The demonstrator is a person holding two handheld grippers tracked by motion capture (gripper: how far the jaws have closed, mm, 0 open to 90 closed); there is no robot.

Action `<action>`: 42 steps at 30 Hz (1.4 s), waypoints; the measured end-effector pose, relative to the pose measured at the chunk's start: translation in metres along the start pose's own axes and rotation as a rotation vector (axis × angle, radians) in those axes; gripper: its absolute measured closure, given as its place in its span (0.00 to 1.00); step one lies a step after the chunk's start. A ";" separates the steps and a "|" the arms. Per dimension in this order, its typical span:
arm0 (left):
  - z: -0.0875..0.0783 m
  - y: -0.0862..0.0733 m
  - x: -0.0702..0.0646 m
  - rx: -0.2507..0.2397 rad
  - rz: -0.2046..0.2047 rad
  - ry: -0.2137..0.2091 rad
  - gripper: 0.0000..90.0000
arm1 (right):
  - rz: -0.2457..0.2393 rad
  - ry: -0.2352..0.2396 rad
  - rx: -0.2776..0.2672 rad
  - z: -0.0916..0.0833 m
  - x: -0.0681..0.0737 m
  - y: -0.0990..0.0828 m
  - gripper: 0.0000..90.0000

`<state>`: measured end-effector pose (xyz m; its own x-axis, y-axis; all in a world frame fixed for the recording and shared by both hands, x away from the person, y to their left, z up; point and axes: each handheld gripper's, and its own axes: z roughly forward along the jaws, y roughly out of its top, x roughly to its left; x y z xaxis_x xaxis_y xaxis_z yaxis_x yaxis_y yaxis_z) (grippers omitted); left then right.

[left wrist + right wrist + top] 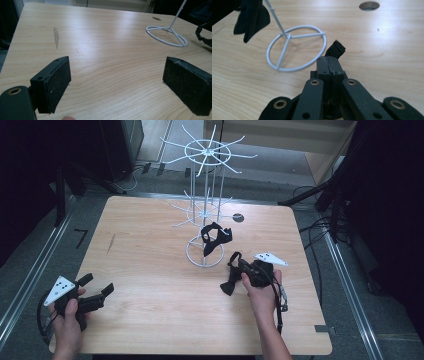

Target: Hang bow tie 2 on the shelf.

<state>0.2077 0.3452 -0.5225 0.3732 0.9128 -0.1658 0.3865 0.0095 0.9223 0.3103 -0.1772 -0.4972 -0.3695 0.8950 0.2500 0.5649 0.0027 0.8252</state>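
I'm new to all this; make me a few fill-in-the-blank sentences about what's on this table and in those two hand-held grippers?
1. The right gripper has its jaws shut on a black ____.
2. The left gripper has its jaws ____, with bare table between them.
3. Another black bow tie hangs on the ____ wire rack.
4. The rack's base is a ____ ring.

Missing words: bow tie; open; white; round

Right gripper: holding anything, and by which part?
Yes. The right gripper is shut on the black fabric bow tie, pinching its thin strap; the bow hangs below.
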 end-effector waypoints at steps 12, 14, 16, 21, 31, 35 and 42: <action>0.001 0.000 0.000 0.002 0.004 -0.004 0.09 | 0.000 -0.023 -0.118 -0.010 -0.002 0.024 1.00; 0.001 0.000 -0.001 0.003 0.005 -0.004 0.09 | -0.010 -0.022 -0.129 -0.011 -0.001 0.028 1.00; 0.001 0.000 -0.001 0.005 0.005 -0.003 0.09 | -0.014 -0.020 -0.146 -0.012 0.000 0.033 1.00; 0.001 0.000 -0.001 0.008 0.007 0.001 0.09 | -0.016 -0.016 -0.186 -0.014 0.002 0.046 1.00; 0.001 0.000 -0.001 0.009 0.008 0.000 0.09 | -0.029 -0.025 -0.240 -0.022 0.005 0.063 1.00; 0.001 0.000 -0.001 0.009 0.008 0.000 0.09 | -0.048 -0.031 -0.254 -0.024 0.008 0.069 1.00; 0.001 0.000 -0.001 0.010 0.008 0.001 0.09 | -0.065 -0.037 -0.278 -0.027 0.014 0.079 1.00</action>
<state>0.2084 0.3440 -0.5224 0.3758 0.9131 -0.1581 0.3918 -0.0019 0.9201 0.3302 -0.1762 -0.4145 -0.3679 0.9127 0.1777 0.3149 -0.0576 0.9474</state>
